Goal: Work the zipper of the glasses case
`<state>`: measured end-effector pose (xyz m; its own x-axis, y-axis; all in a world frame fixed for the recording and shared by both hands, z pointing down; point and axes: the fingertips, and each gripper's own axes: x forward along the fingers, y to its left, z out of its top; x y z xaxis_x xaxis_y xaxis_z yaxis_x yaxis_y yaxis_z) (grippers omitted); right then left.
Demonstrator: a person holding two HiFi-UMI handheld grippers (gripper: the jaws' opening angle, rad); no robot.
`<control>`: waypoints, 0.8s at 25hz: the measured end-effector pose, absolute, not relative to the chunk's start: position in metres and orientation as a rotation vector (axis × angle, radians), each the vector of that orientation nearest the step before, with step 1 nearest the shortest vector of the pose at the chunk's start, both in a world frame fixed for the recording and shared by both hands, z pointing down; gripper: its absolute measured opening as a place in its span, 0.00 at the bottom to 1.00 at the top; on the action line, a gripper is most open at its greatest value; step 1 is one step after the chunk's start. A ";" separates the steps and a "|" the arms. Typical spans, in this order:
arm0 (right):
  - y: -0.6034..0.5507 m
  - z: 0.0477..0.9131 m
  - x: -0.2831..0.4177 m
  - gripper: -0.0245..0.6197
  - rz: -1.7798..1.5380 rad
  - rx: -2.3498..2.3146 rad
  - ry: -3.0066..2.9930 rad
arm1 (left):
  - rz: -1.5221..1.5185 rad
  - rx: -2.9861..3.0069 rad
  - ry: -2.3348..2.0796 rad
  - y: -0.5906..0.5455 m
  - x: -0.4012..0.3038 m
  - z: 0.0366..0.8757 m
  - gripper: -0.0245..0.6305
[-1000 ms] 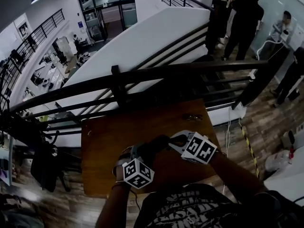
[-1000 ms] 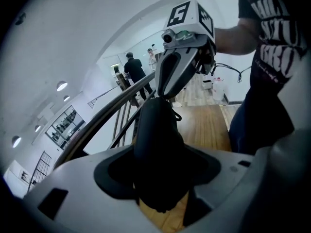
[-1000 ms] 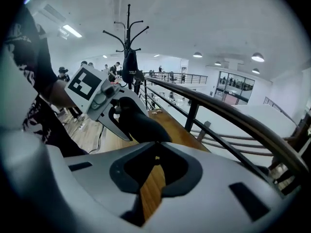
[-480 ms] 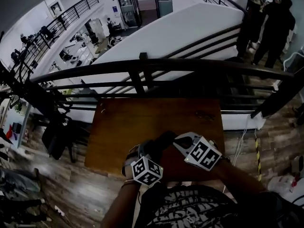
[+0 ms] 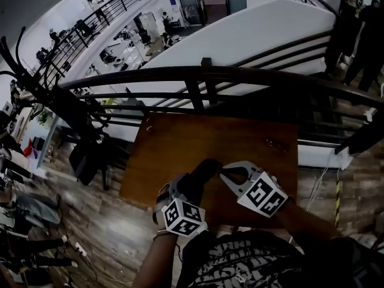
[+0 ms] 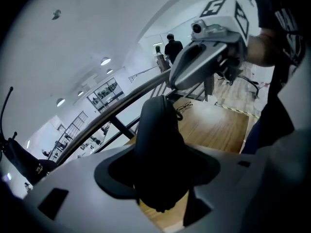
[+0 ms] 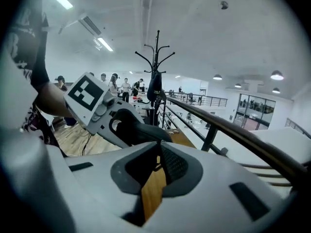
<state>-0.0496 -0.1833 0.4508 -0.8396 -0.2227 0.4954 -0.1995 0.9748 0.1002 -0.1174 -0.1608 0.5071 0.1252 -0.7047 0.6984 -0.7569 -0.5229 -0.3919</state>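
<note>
So the person is holding both tools up over the near edge of the wooden table [image 5: 180, 140]. The left tool [image 5: 187, 188] is clamping the black glasses case [image 5: 204, 168] round its middle, so the case is hanging in the air above the table's near edge, not lying on it, with its far end tipping upward. The right tool [image 5: 223, 171] is sitting with its jaws pinched fully together, tips touching the case's far end. I can't tell whether it's pinching the zipper pull, way too small and dark. A pair of glasses [image 5: 276, 143] is lying at the table's far right corner.
</note>
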 end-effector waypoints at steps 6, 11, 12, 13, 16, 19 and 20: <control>-0.205 0.451 -0.075 0.14 -0.125 0.293 -2.466 | 1.396 2.365 -1.504 -0.169 -0.136 0.498 0.45; -0.206 0.458 -0.101 0.07 -0.006 0.320 -2.464 | 1.406 2.441 -1.475 -0.177 -0.156 0.494 0.45; -0.206 0.458 -0.105 0.07 0.007 0.332 -2.461 | 1.408 2.453 -1.467 -0.178 -0.161 0.495 0.45; -0.205 0.458 -0.109 0.07 0.016 0.341 -2.456 | 1.415 2.461 -1.461 -0.179 -0.166 0.496 0.45; -0.201 0.454 -0.121 0.04 0.053 0.362 -2.447 | 1.432 2.478 -1.451 -0.180 -0.181 0.500 0.45; -0.196 0.457 -0.132 0.04 0.073 0.397 -2.434 | 1.431 2.493 -1.434 -0.176 -0.192 0.504 0.45; -0.194 0.460 -0.135 0.04 0.074 0.409 -2.431 | 1.438 2.496 -1.430 -0.174 -0.195 0.505 0.45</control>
<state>-0.1350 -0.1940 0.4603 -0.7316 -0.2722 0.6250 -0.3096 0.9495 0.0511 -0.1951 -0.1744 0.5054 0.2057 -0.7226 0.6599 -0.6563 -0.6021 -0.4547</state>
